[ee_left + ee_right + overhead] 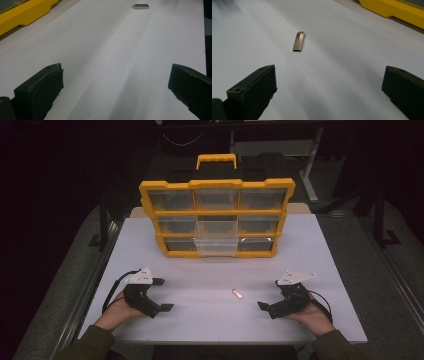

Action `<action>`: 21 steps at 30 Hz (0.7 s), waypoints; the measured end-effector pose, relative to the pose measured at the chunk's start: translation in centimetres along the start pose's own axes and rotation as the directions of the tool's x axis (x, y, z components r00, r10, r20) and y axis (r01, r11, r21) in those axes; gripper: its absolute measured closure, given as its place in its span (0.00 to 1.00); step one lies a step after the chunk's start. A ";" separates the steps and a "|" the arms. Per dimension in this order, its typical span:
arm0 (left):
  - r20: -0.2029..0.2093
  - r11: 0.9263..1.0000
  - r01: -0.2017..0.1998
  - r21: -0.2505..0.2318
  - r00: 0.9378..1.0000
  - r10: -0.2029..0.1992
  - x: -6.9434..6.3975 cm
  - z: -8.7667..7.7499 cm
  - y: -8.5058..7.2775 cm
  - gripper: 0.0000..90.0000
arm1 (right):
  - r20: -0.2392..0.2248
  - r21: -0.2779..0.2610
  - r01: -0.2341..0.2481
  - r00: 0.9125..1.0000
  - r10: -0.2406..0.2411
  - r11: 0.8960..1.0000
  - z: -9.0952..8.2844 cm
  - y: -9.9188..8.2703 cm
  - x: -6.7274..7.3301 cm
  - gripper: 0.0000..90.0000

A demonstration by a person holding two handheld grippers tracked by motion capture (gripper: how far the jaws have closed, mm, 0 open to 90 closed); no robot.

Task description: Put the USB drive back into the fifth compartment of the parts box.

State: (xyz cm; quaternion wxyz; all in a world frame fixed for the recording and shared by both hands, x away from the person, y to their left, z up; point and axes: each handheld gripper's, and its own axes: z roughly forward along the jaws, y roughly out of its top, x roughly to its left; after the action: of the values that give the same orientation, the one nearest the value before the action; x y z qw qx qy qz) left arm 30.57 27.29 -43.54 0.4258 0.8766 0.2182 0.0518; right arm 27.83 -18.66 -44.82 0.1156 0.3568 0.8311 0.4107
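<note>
Small metal USB stick [237,293] lies flat on the white table [210,320], near the front edge, roughly centred between the two grippers, touching neither; in the right gripper view it [298,41] sits ahead of the jaws and slightly left, long axis running away from the camera, and in the left gripper view it [140,6] shows far off near the top edge. Right gripper [270,301] rests low at the table to the stick's right, held in a hand, jaws spread wide with bare table between them. Left gripper [161,294] sits to the stick's left, farther from it than the right one, also hand-held, jaws wide apart and empty. Grey three-cornered plates top both grippers. Behind, at the table's far side, stands a yellow organizer case [217,217] upright with clear drawers in three rows; the middle drawer [216,236] juts out toward the front. Dark surroundings beyond the table
</note>
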 end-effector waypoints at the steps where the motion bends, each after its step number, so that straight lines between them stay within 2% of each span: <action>1: 0.003 1.000 0.001 -0.001 1.000 -0.001 0.0 0.0 0.0 0.00 | -0.002 0.000 -0.001 1.000 0.001 1.000 0.0 0.0 0.0 0.00; 12: 0.018 1.000 0.011 -0.024 1.000 -0.010 -0.1 -0.2 0.0 0.00 | -0.020 0.013 0.007 1.000 -0.007 1.000 0.0 0.1 0.2 0.00; 21: 0.021 1.000 0.009 -0.024 1.000 -0.008 -0.1 -0.2 0.0 0.00 | -0.030 0.008 0.005 1.000 -0.005 1.000 0.0 0.3 0.2 0.00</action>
State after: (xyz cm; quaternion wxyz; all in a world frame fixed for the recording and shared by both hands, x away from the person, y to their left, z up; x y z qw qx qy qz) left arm 30.47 27.37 -43.41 0.4389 0.8709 0.2168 0.0434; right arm 27.86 -18.40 -44.56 0.1027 0.3489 0.8354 0.4122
